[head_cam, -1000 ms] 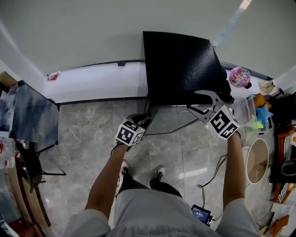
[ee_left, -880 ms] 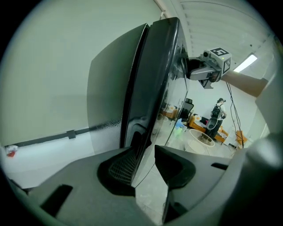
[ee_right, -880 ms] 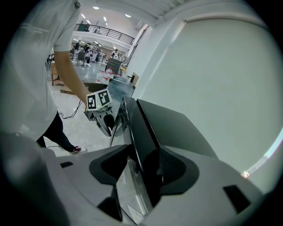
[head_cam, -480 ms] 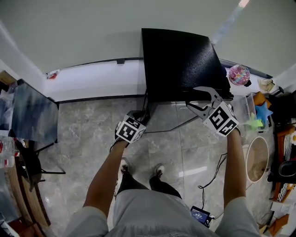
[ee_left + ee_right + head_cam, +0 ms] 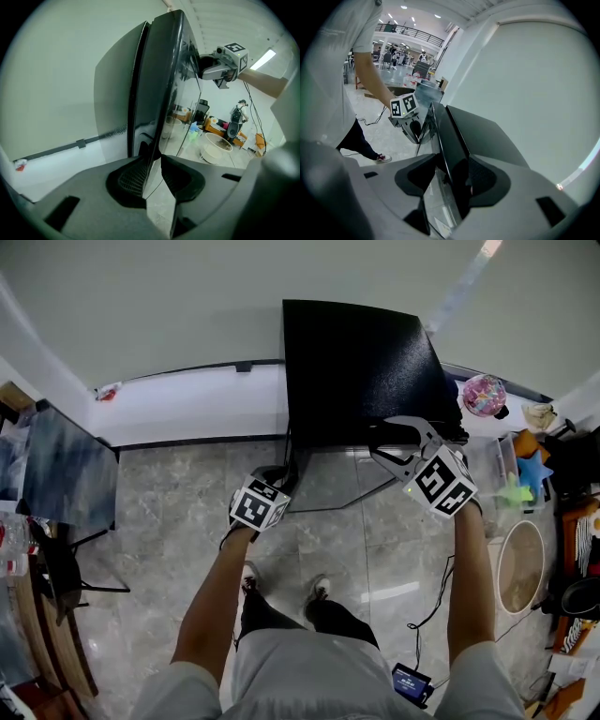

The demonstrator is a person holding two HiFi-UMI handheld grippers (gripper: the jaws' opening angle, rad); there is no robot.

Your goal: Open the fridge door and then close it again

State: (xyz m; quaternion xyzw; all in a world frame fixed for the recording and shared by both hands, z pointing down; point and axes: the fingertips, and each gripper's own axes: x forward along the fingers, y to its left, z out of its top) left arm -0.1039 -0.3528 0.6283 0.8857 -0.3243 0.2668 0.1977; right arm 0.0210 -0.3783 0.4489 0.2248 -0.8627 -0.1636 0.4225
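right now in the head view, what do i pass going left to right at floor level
grey board → left tool, its jaws just closed further on the fridge door edge → right tool → round tub. The fridge overlaps both tools, so it gets no place.
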